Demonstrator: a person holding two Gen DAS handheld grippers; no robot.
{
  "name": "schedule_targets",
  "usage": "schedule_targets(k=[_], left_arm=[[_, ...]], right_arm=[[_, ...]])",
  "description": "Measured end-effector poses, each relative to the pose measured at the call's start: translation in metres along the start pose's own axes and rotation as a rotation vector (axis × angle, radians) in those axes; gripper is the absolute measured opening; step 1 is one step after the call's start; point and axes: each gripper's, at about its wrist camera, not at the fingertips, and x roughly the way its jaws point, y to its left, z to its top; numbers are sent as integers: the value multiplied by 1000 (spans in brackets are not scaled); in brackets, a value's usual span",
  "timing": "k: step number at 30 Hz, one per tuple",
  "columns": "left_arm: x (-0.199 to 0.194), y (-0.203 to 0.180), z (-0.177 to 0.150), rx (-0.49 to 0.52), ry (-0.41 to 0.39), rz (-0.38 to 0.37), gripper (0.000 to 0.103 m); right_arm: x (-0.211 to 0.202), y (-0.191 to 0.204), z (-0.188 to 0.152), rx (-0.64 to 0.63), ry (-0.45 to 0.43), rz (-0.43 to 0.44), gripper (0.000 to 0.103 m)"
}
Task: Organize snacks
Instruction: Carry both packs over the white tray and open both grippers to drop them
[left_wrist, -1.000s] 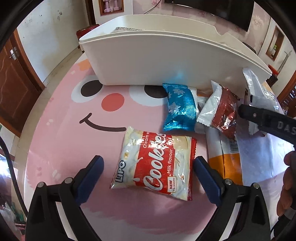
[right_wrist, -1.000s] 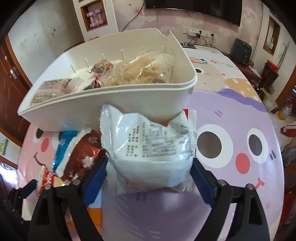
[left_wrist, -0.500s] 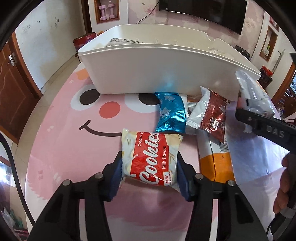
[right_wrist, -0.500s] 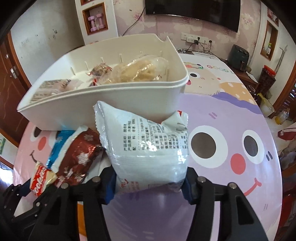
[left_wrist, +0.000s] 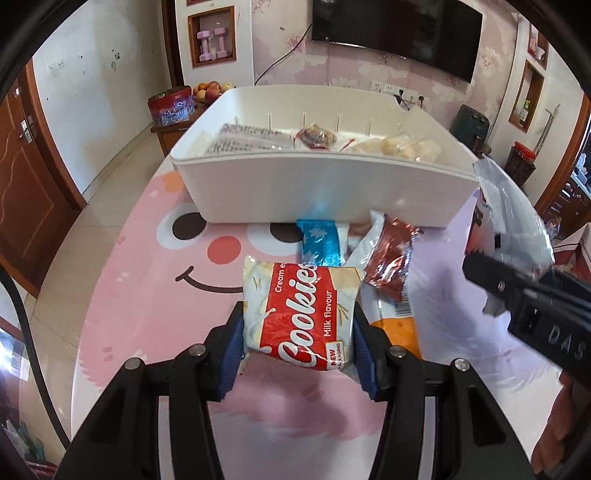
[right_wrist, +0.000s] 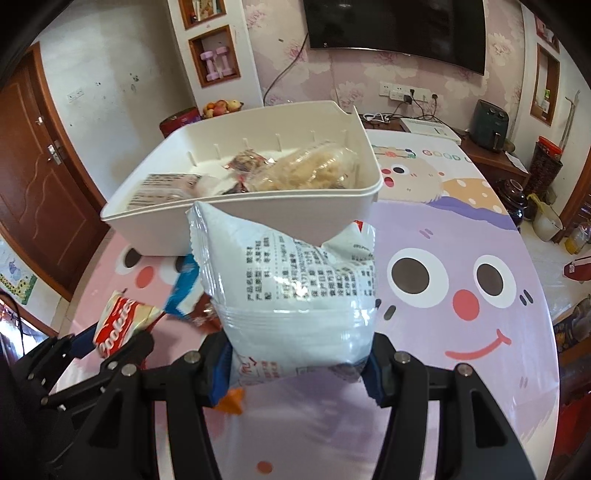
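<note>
Both packets are up off the surface (left_wrist: 122, 332): the left claw (left_wrist: 298, 352) is clamped on the cookie packet (left_wrist: 301, 314), the right claw (right_wrist: 300, 363) grips the white snack bag (right_wrist: 291, 291). The carry is on; next, I'd say, each must clear the white bin's (left_wrist: 314, 192) near wall and let go inside.

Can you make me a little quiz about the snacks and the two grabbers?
1. True or false: the left gripper is empty.
2. What does the right gripper hold: A) blue packet, B) white packet, C) nothing?
3. Where are snacks already stored?

Key: 1. False, it is shut on the Cookies packet. 2. B. 3. In the white bin.
</note>
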Motion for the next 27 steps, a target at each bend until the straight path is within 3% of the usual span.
schedule_targets(k=[13, 27], left_arm=[[-50, 6, 29, -21, -71, -13, 51], [-95, 8, 110, -19, -208, -16, 51]], right_arm=[[-50, 16, 9, -27, -79, 36, 57], [-103, 31, 70, -80, -249, 13, 58]])
